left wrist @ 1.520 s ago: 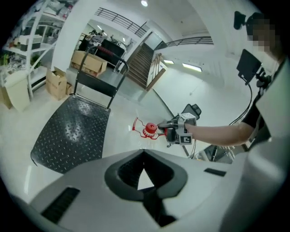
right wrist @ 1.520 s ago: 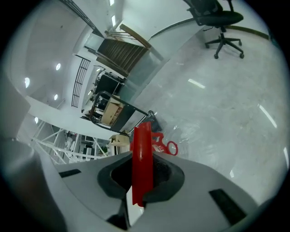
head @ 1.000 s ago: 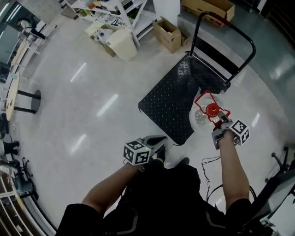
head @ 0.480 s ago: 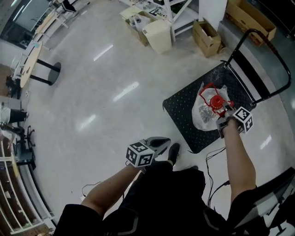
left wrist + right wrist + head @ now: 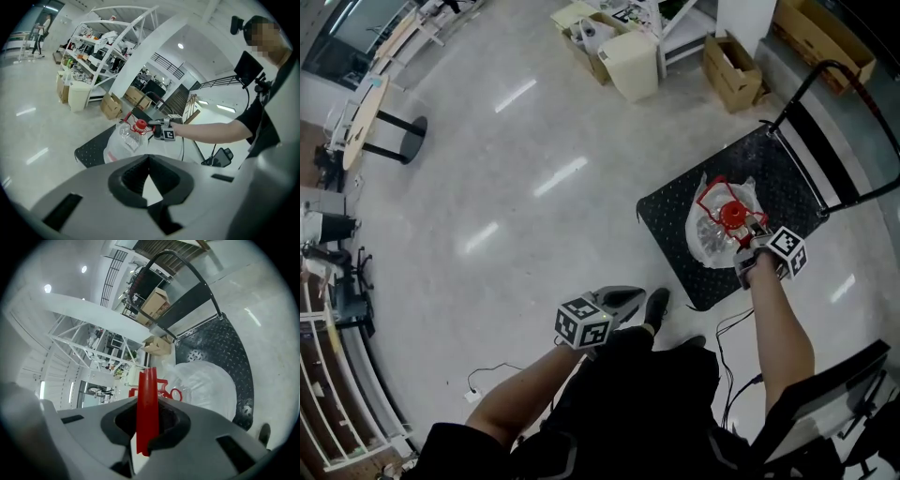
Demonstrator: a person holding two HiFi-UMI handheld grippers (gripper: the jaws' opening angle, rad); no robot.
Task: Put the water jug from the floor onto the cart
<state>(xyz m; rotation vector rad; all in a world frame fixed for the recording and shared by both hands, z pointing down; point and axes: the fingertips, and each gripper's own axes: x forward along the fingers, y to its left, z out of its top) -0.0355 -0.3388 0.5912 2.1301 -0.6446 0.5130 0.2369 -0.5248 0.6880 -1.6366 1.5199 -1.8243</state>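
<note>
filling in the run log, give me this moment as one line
right gripper: shut on handle | jug: over cart, unclear if resting | left gripper: shut, empty

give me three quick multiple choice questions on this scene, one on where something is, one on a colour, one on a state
1. Where is the clear plastic water jug?
A over the deck of the black studded flat cart
B on the bare floor, clear of the cart
C in a cardboard box

2. What colour are the jug's cap and handle?
A blue
B red
C green

3. What state is the right claw in?
A open and empty
B shut on the jug's handle
C shut on nothing

Answers:
1 A, the head view shows the jug against the cart's deck.
2 B, both are red in the head view and in both gripper views.
3 B, the right gripper view shows the handle pinched between its jaws.
</note>
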